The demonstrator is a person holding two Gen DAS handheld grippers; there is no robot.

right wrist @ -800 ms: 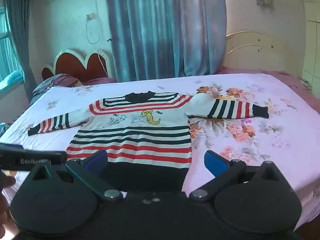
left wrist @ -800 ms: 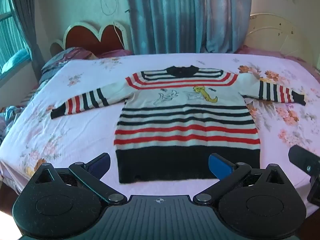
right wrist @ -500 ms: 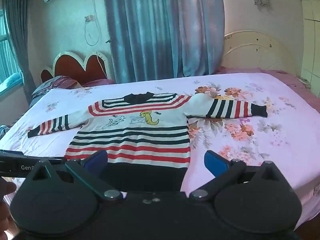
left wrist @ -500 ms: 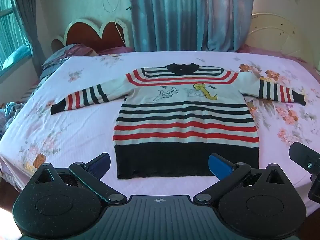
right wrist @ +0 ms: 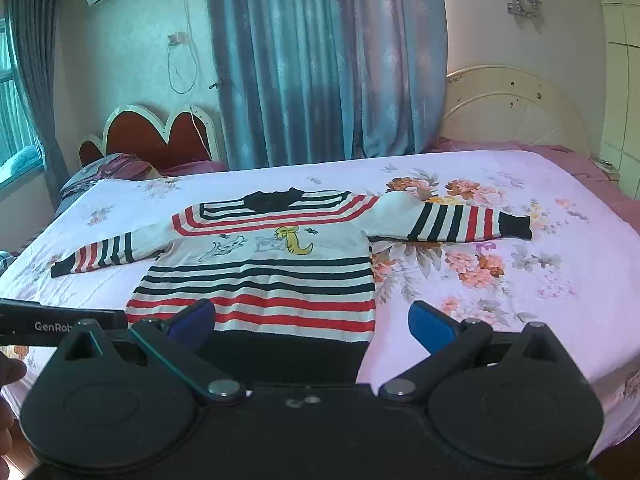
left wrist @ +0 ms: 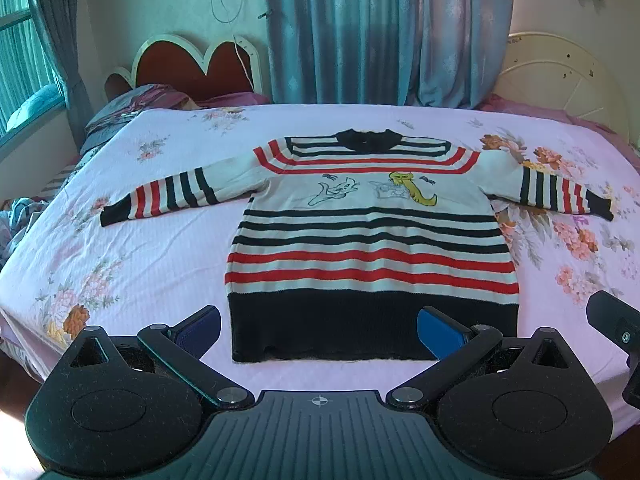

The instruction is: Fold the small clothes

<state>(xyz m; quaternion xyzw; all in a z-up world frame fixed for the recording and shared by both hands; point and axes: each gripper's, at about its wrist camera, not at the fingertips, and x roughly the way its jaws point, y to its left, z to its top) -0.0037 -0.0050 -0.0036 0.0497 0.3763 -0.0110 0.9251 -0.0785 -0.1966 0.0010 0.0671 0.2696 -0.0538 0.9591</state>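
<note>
A small striped sweater [left wrist: 372, 240] lies flat on the bed with both sleeves spread out, its black hem toward me. It has red, black and white stripes and cartoon figures on the chest. It also shows in the right wrist view [right wrist: 260, 276]. My left gripper [left wrist: 318, 332] is open and empty, held just short of the hem. My right gripper [right wrist: 310, 322] is open and empty, over the hem's right corner. The right gripper's edge shows in the left wrist view [left wrist: 614, 320].
The bed [left wrist: 120, 264] has a pink floral sheet. Pillows and bedding [left wrist: 132, 104] lie at the far left by a heart-shaped headboard [left wrist: 196, 64]. A cream headboard [left wrist: 560, 76] and blue curtains [left wrist: 384, 28] stand behind. The left gripper's body [right wrist: 60, 320] shows at the right wrist view's left edge.
Both grippers have drawn back and risen slightly, so the sweater sits a little farther off in both views. The sweater itself has not moved.
</note>
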